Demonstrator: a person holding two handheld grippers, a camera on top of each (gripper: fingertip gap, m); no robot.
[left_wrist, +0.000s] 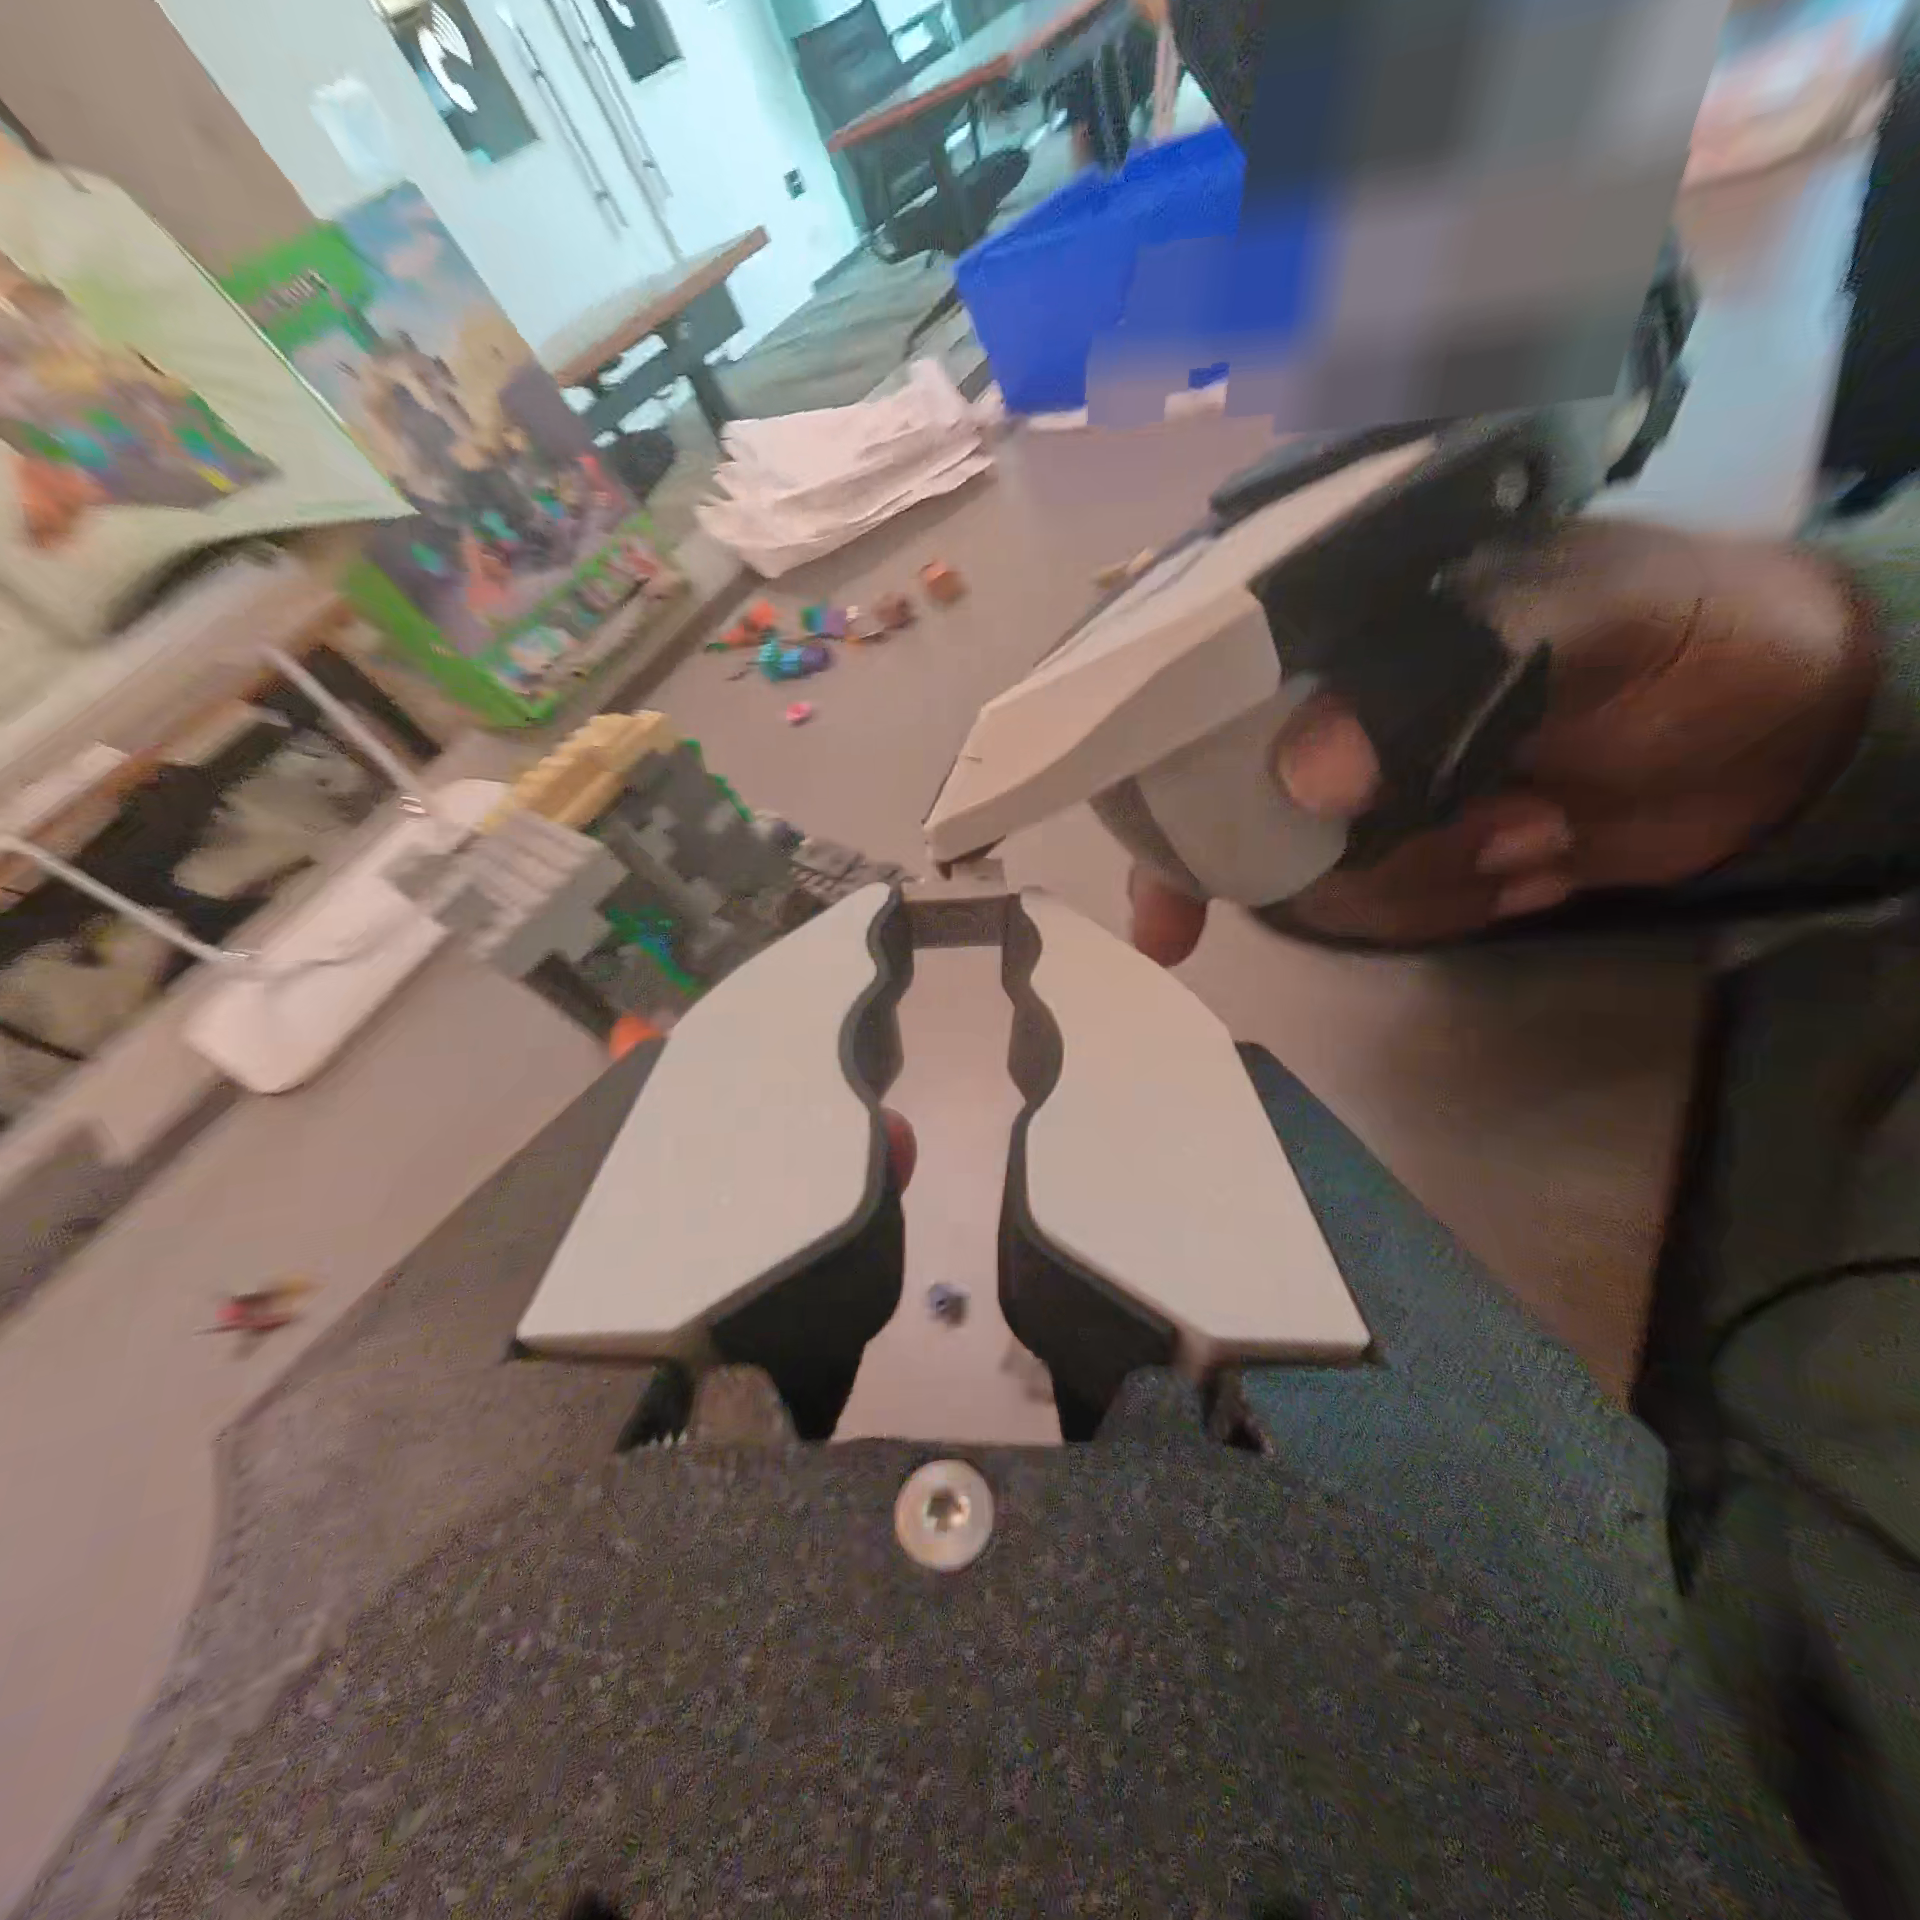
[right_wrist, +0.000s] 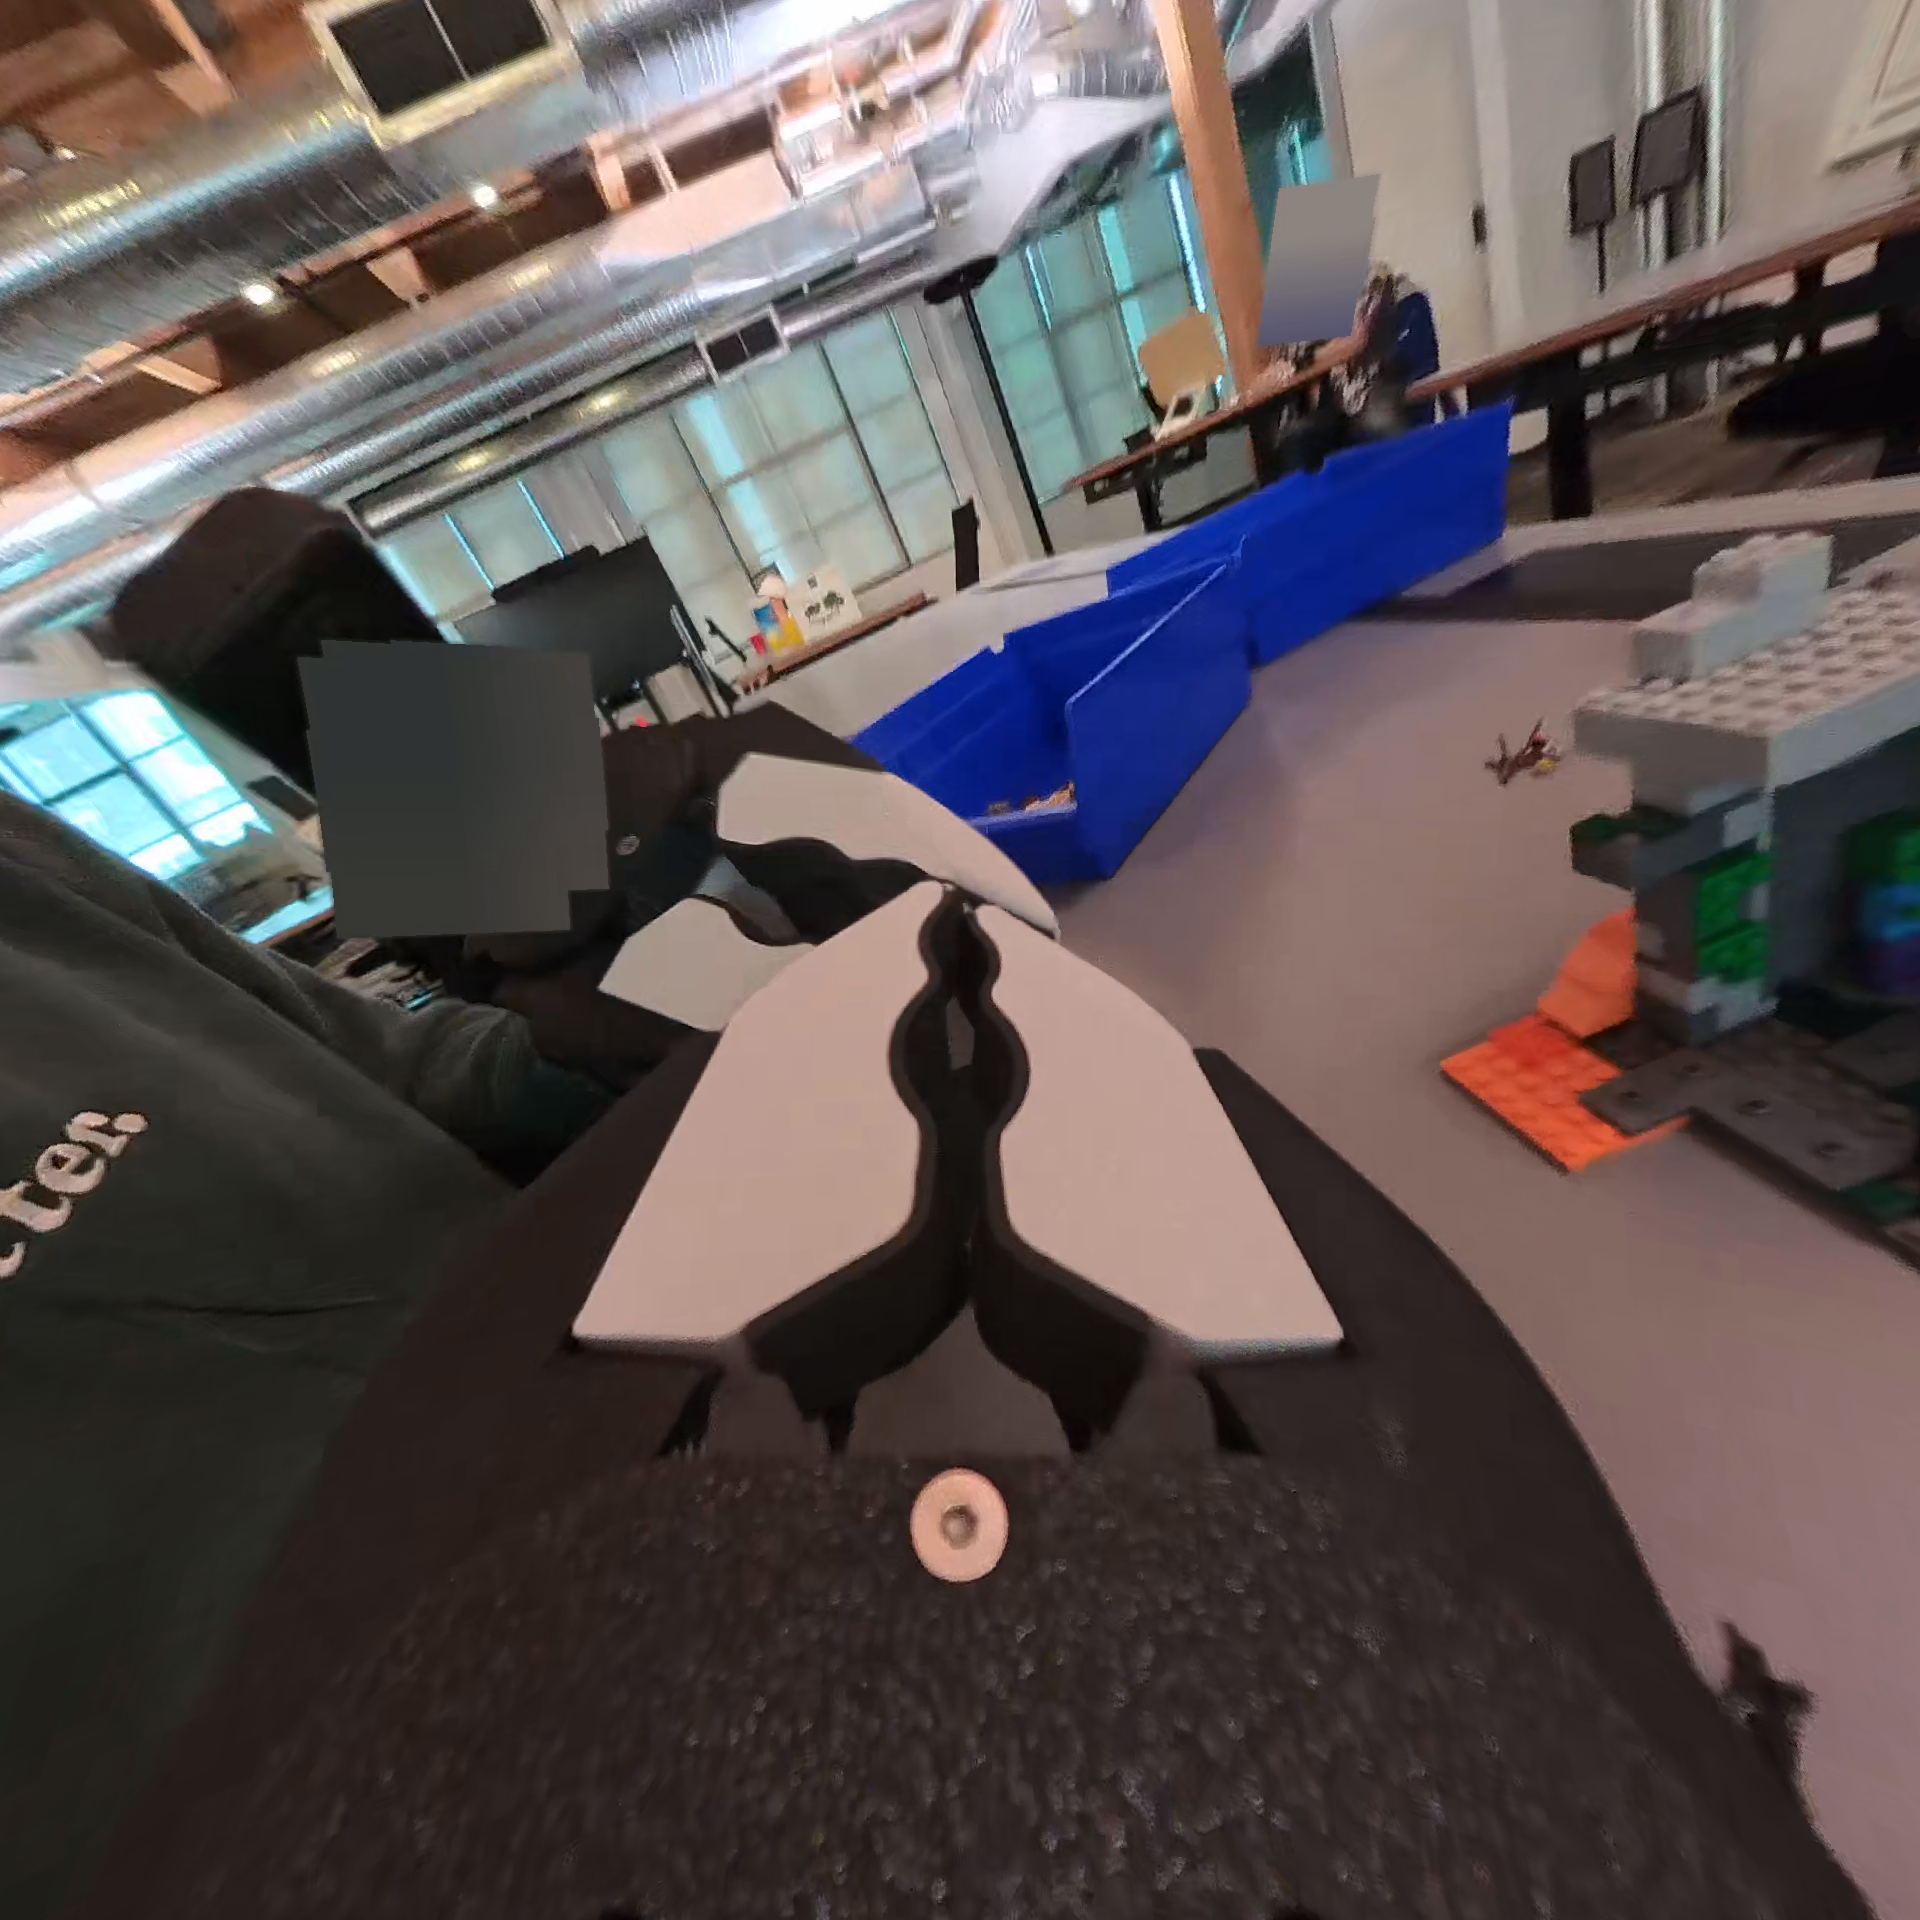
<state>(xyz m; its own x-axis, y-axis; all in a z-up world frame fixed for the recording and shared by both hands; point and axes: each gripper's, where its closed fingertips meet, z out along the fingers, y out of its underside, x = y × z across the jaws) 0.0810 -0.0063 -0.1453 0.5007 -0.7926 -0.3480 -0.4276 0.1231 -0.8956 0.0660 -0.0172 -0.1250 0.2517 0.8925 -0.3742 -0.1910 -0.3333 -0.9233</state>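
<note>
My left gripper (left_wrist: 958, 902) hangs low over the grey table (left_wrist: 1299, 1091). Its fingers stand a little apart and clamp a small dark grey flat brick (left_wrist: 958, 925) between the tips. My right gripper (right_wrist: 961, 916) is shut, fingers pressed together, and I cannot see anything between them. In the left wrist view the right gripper (left_wrist: 961, 857) comes in from the right, held by a hand (left_wrist: 1662, 727), its tip just above the grey brick. A grey, tan and green brick build (left_wrist: 665, 831) stands just left of both tips, and shows in the right wrist view (right_wrist: 1745, 831) with an orange plate (right_wrist: 1538, 1091) at its base.
Blue bins (right_wrist: 1143, 727) stand at the table's far side. Loose coloured bricks (left_wrist: 821, 634) and a stack of white paper (left_wrist: 852, 478) lie beyond the build. Printed boxes (left_wrist: 488, 468) stand at left. A tiny blue piece (left_wrist: 948, 1301) lies under my left gripper. A person's dark sleeve (right_wrist: 208, 1143) is close on the left.
</note>
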